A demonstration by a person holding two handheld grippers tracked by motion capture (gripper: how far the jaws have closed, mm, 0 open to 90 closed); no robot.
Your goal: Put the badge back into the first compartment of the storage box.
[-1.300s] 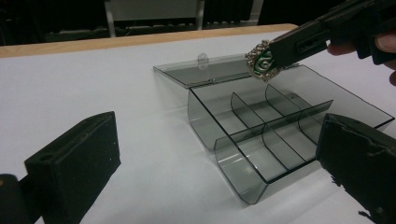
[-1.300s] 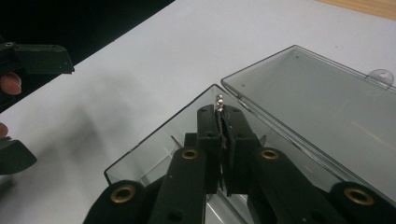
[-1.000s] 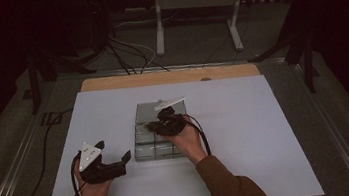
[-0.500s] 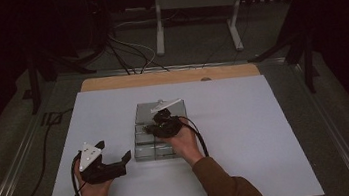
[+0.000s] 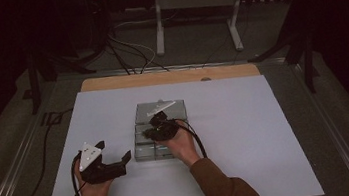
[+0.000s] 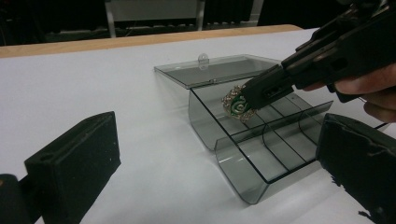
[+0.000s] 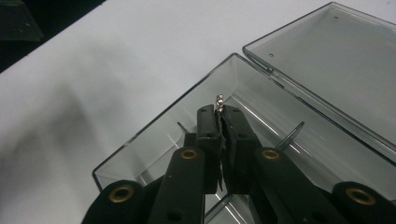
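Nearest, at the lower left of the high view, the left gripper waits on the counter, fingers apart and empty. Farther up, at mid-frame, the right gripper has its fingers clamped on a green brooch, poised over the open clear box. Carrying looks done; lowering it into a compartment, releasing and closing the lid probably remain.

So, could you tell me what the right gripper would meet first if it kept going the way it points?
Probably the floor of the clear box, in its long compartment: the right gripper, shut on the brooch, angles down into it.
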